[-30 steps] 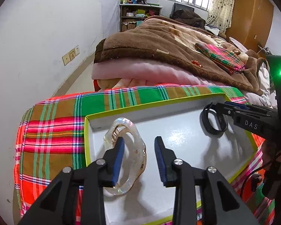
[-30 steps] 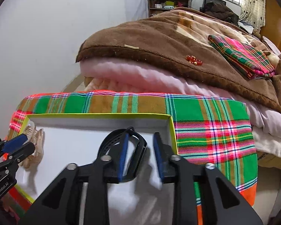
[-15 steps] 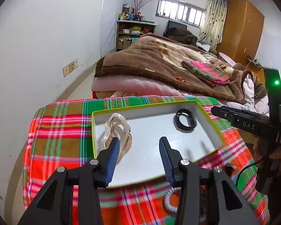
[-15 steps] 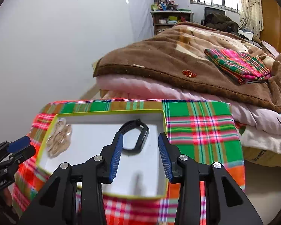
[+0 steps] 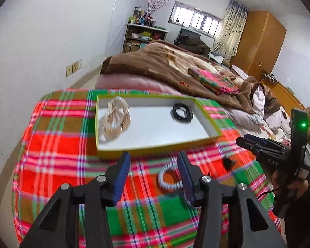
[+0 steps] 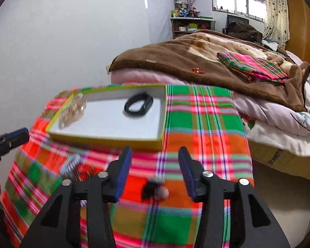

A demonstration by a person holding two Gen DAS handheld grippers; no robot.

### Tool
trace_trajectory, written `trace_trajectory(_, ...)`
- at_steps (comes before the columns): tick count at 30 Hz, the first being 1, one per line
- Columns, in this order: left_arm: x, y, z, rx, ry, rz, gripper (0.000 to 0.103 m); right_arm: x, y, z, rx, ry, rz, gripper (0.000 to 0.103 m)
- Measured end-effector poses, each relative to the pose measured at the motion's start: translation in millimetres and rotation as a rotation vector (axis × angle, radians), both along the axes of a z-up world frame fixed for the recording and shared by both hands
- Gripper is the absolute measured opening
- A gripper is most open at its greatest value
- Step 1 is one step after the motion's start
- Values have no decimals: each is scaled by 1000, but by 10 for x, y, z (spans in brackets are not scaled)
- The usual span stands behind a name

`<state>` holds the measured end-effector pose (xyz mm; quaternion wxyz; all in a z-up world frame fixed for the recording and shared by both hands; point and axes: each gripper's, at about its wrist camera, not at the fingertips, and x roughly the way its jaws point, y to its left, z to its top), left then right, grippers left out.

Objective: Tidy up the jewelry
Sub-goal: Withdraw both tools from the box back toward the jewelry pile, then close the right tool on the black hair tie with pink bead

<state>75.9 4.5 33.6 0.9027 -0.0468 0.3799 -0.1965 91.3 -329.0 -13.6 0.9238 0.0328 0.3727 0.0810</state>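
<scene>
clear bangle (image 5: 114, 121), black band (image 5: 182, 112), white tray (image 5: 155, 143)

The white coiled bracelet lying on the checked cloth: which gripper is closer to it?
Left. The white coiled bracelet lies right under the left gripper, by its right finger. The right gripper sits off to the side, over a small dark piece.

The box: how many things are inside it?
2. A clear bangle lies at the box's left end, a black band toward its right end. Nothing seems hidden.
</scene>
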Motion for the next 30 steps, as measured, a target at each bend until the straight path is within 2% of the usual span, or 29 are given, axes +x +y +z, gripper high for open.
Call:
trace_trajectory(4, -109, -1, -110, -35, 26, -5, 51, -103, -7, -157, 16, 17, 17, 50)
trace_trajectory(13, -241, 43, -263, -44, 71, 25, 52, -25, 49, -428, -1, 77, 12, 50)
trace_trajectory(24, -238, -66, -400, -25, 114, 15, 52, 73, 128, -500, -24, 80, 11, 50)
trace_trajectory(27, -230, -108, -409, -20, 118, 13, 52, 76, 131, -504, -40, 79, 3, 35)
trace_trajectory(30, -206, -151, -426, -16, 127, 8, 52, 81, 116, -506, -41, 83, 0, 34)
